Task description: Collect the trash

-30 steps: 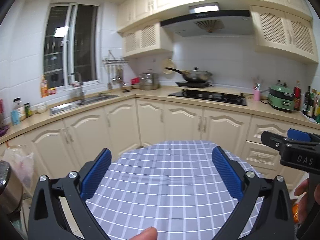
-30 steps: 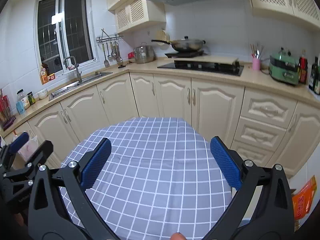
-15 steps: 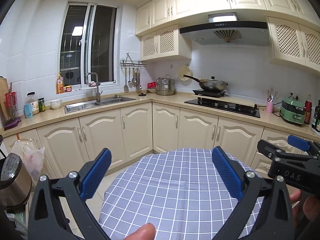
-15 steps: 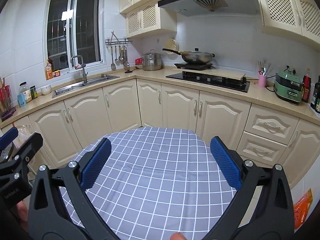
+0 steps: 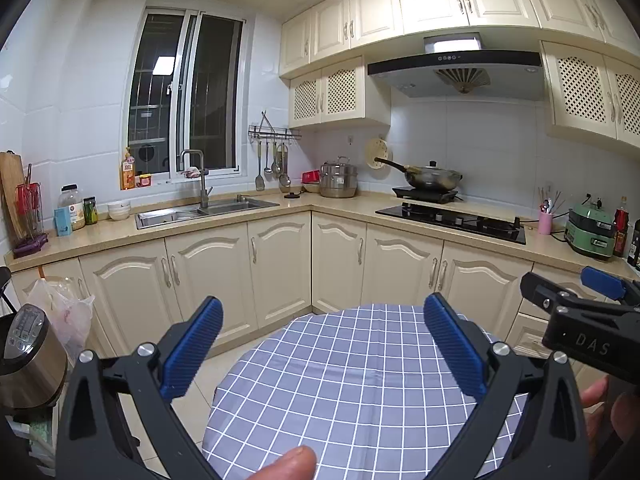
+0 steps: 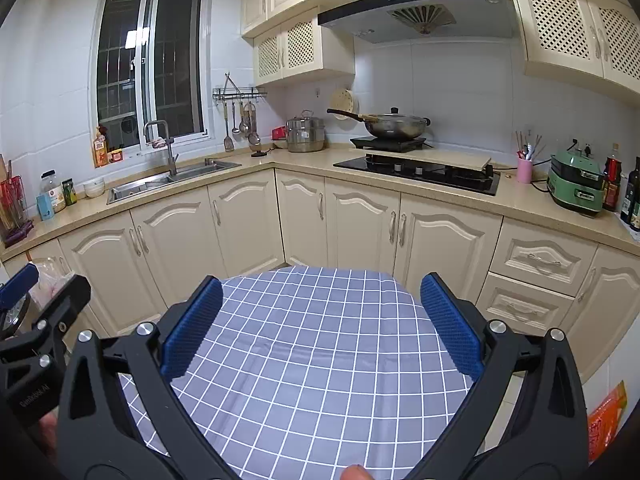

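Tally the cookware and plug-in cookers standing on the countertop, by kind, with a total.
Wok: 1
Steel stockpot: 1
Portable hob under the wok: 1
Green electric cooker: 1
Total: 4

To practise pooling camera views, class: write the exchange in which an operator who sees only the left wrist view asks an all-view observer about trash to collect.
Operator: Any trash? I see only the checked table, and it's bare.
Observer: Yes. An orange packet lies on the floor, to the right of the table.
Operator: Is the right gripper free to take it?
Observer: The right gripper is open, with nothing between its fingers.
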